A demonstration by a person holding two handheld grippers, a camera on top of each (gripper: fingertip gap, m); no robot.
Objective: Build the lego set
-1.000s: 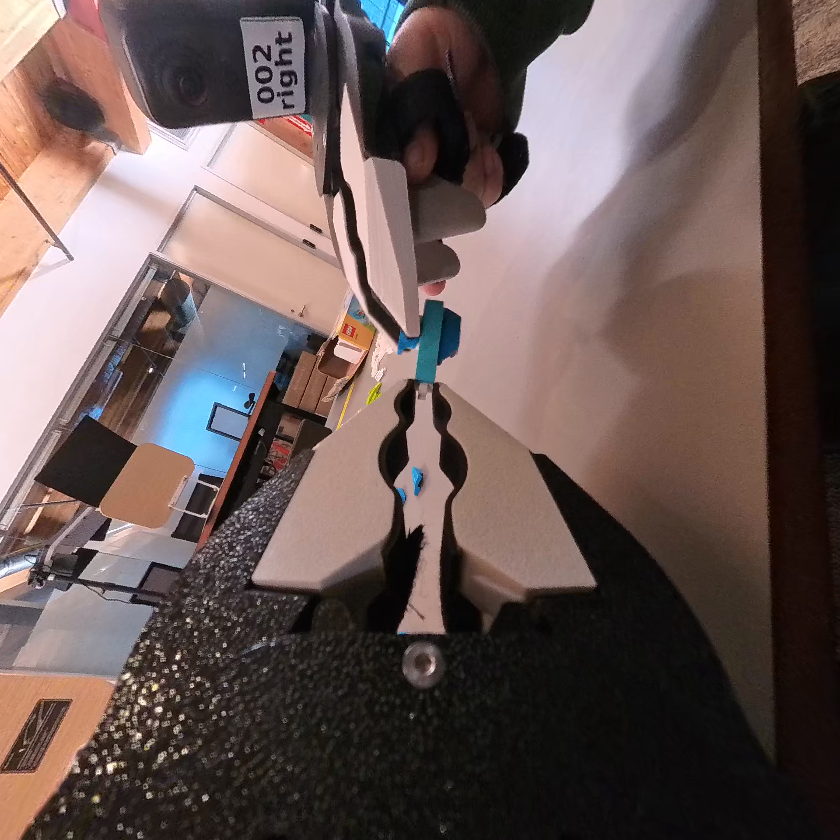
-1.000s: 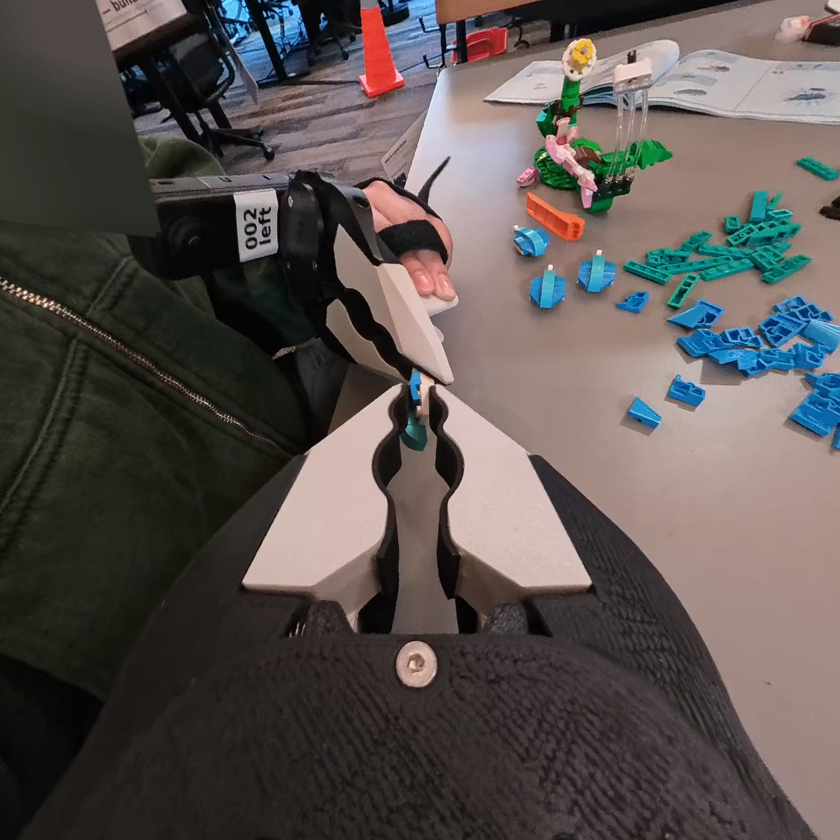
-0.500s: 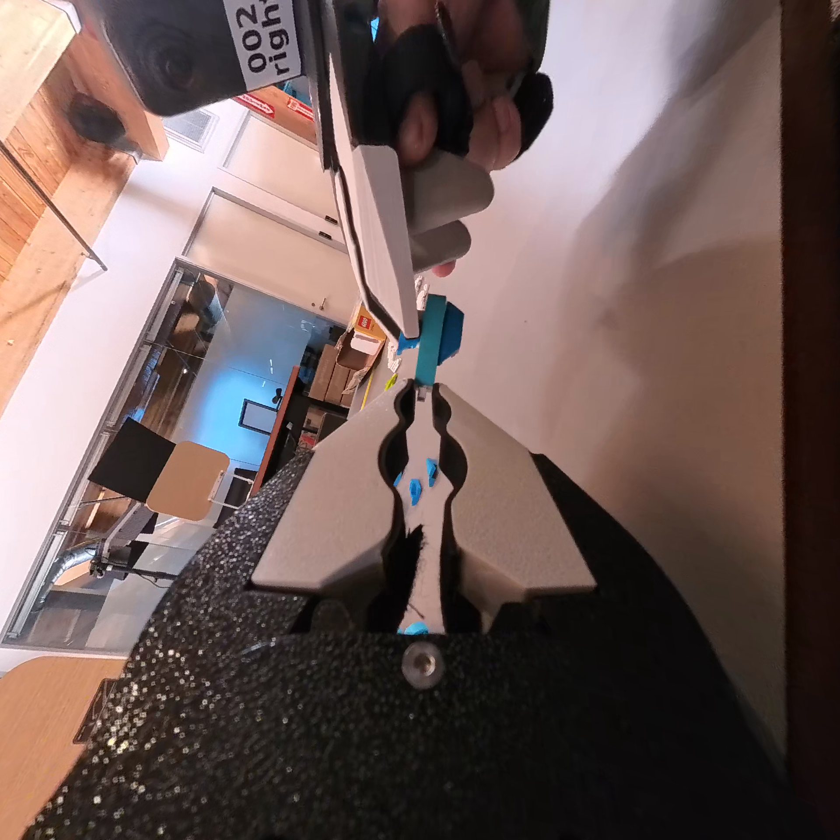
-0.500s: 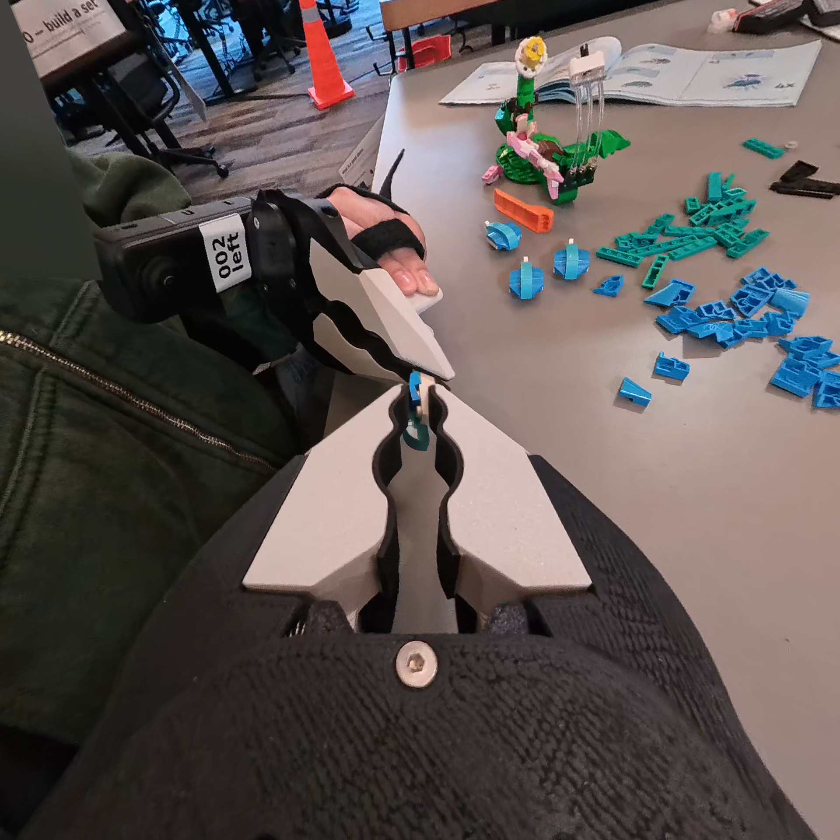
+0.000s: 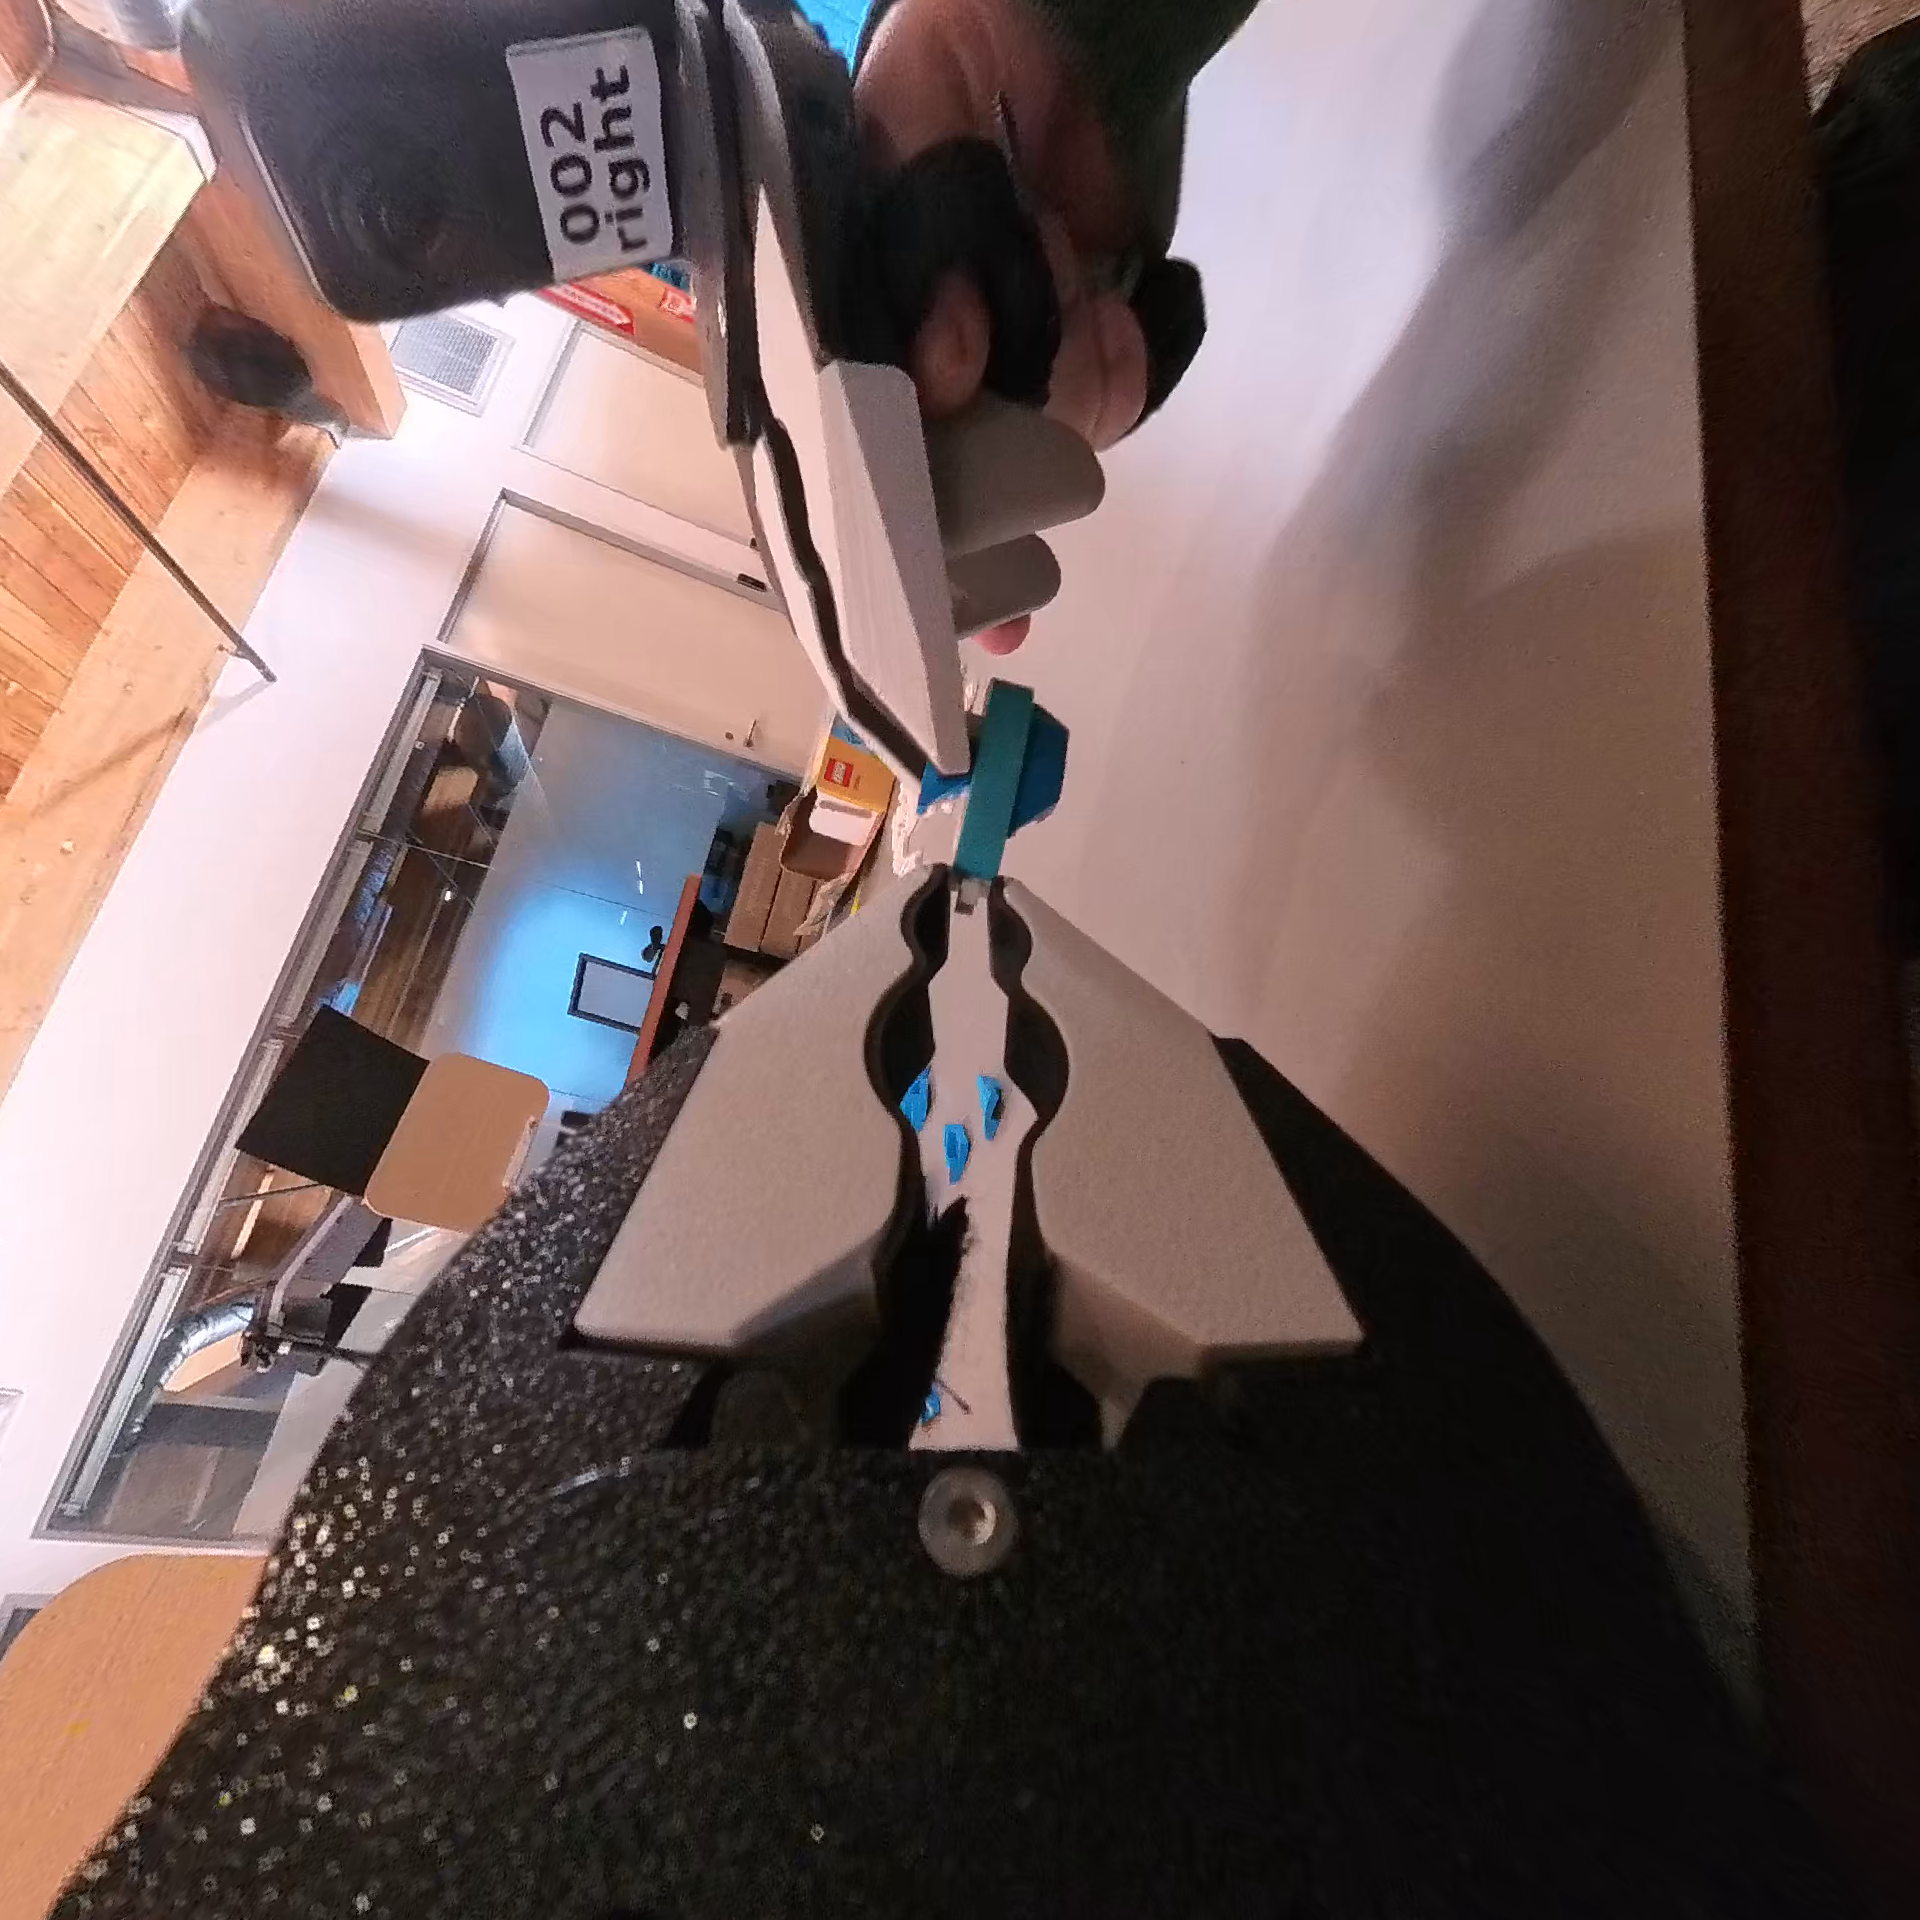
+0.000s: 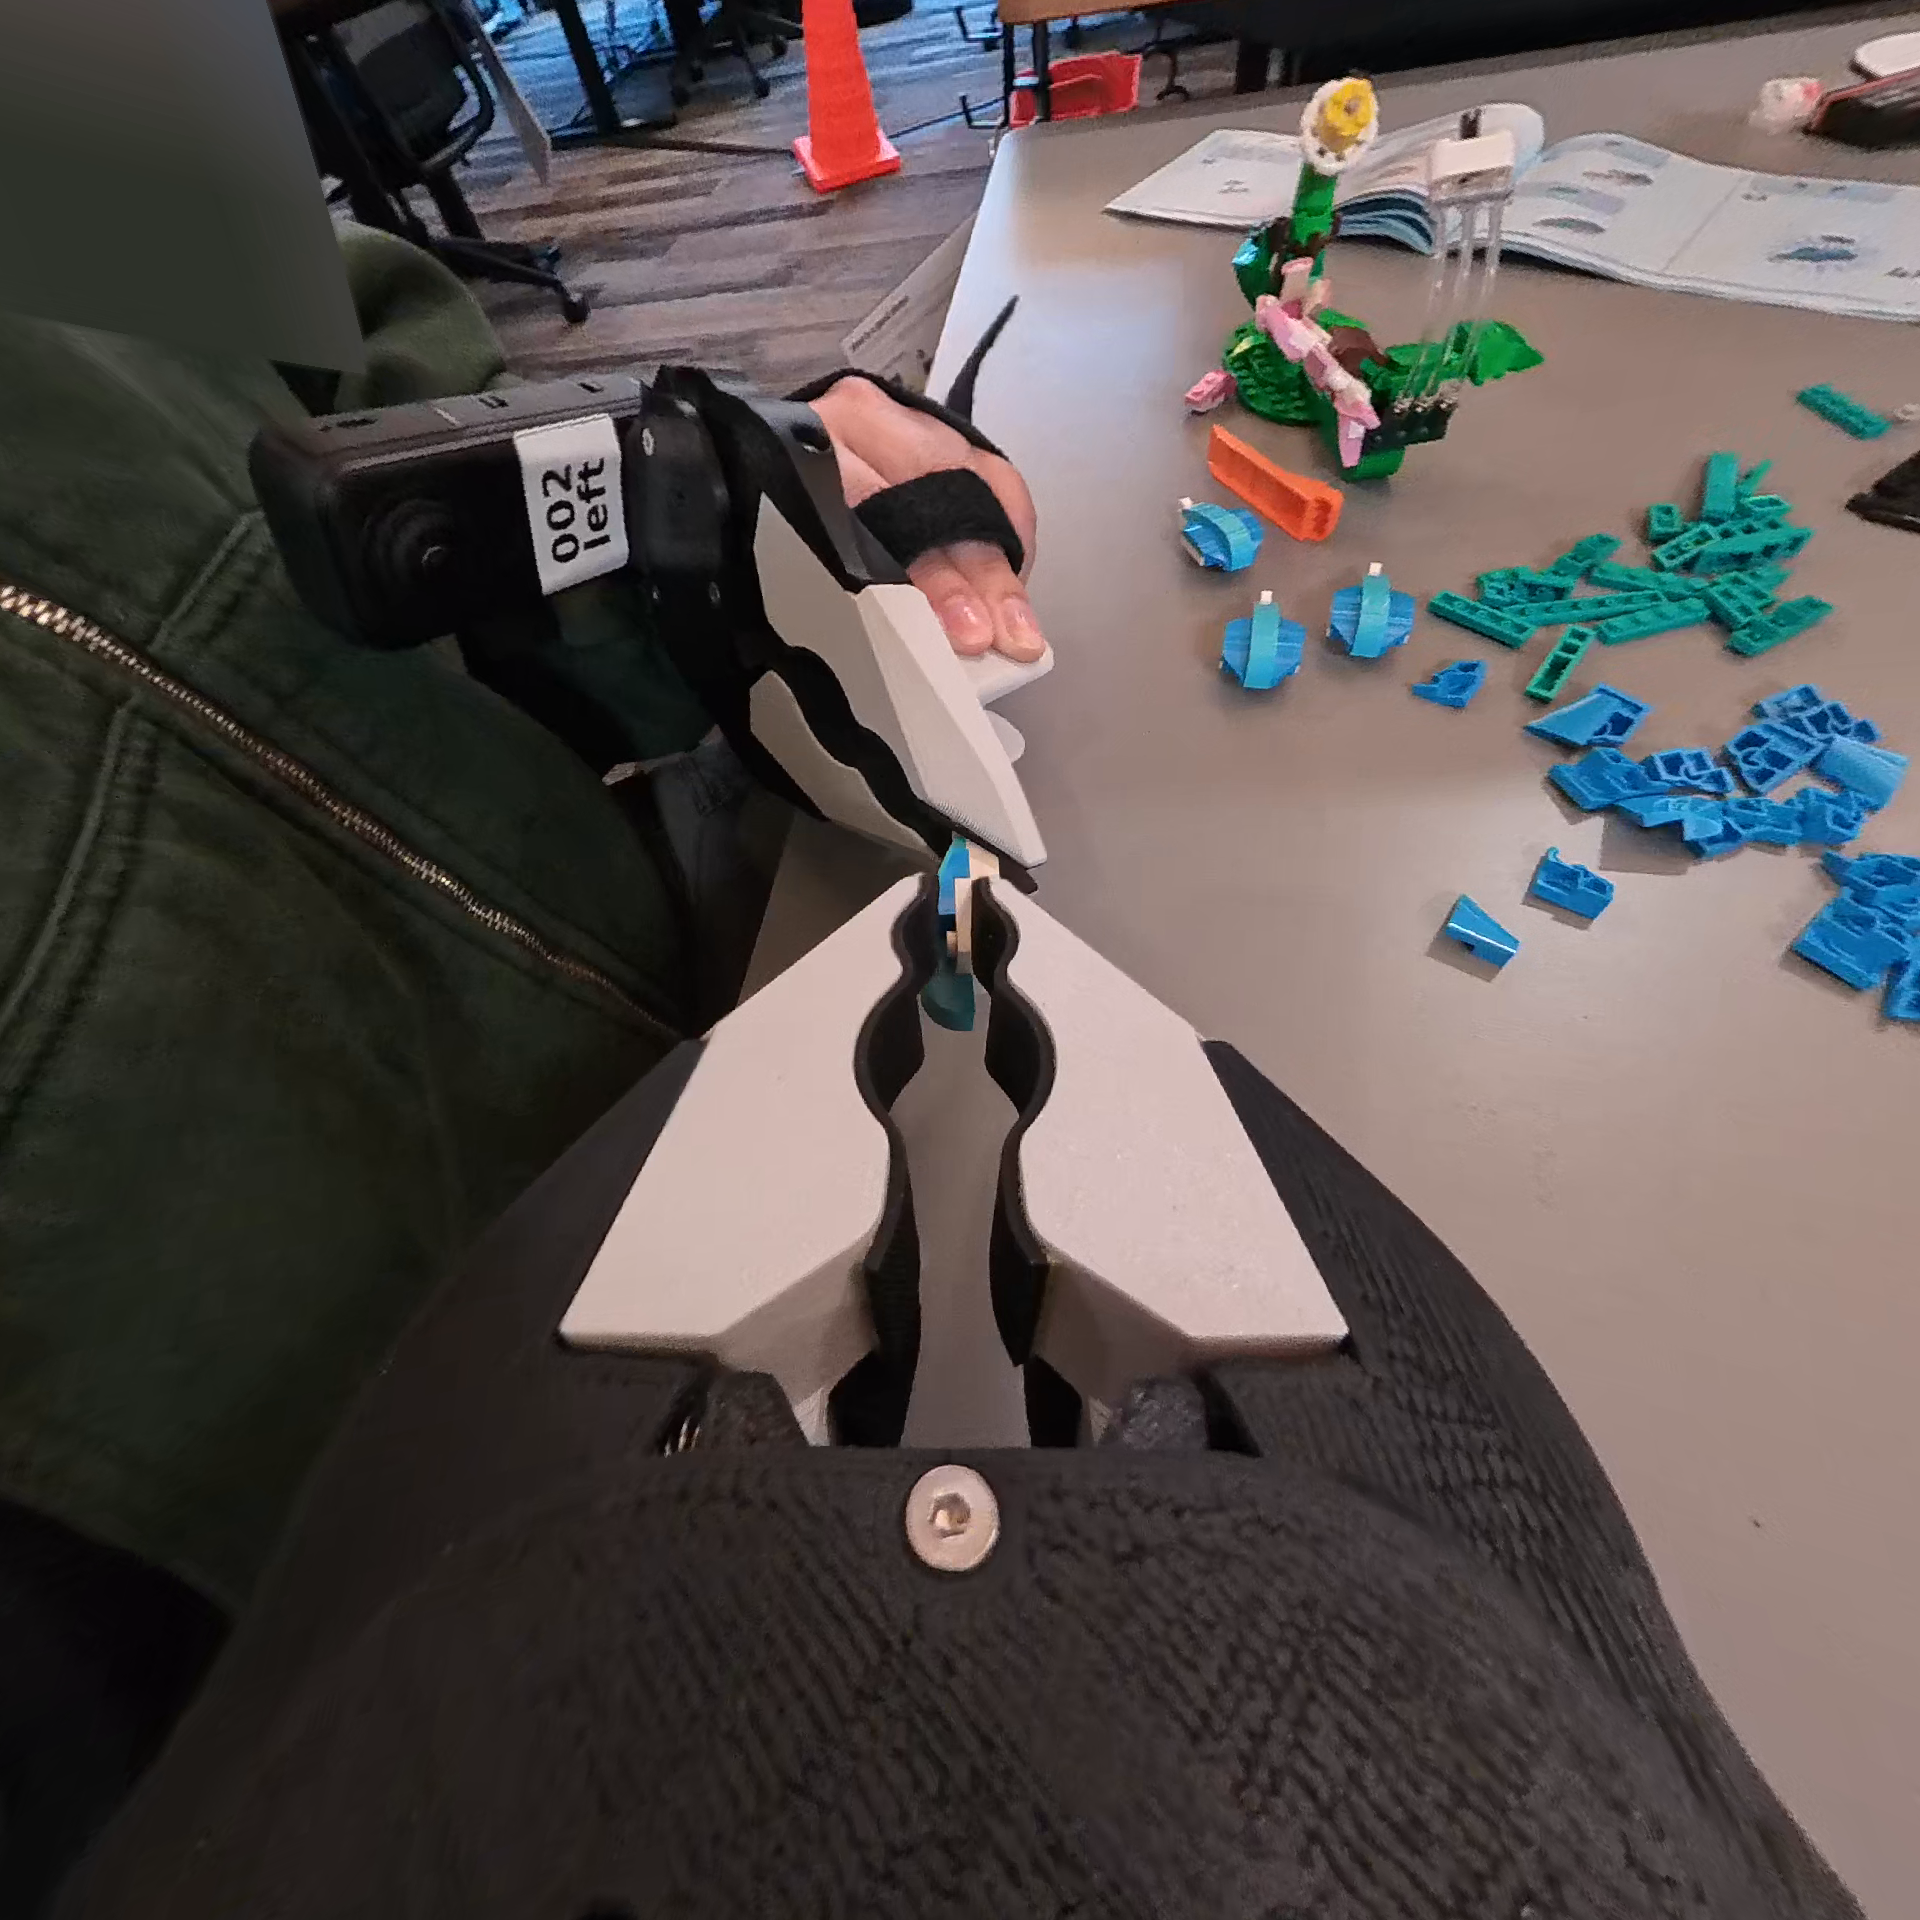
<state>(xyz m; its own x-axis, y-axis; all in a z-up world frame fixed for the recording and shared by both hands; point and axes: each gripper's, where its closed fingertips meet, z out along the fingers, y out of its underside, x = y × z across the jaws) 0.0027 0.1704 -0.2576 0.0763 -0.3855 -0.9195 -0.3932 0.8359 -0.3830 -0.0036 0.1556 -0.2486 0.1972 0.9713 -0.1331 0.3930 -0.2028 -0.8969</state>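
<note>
Grey table (image 6: 1299, 1039) is noted beneath; the small blue assembly (image 5: 1003, 774) is held above its near edge, pinched by the closed right gripper (image 6: 961, 904) and, endwise, the closed left gripper (image 5: 971, 896), tips meeting.

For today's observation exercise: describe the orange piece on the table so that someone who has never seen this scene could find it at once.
Start at the green plant model with a yellow flower, standing on the grey table before the open instruction booklet. Just in front of its base, on the left, lies the orange brick separator, a long flat wedge. It is the table's only orange piece; the assemblies beside it are blue.
</note>
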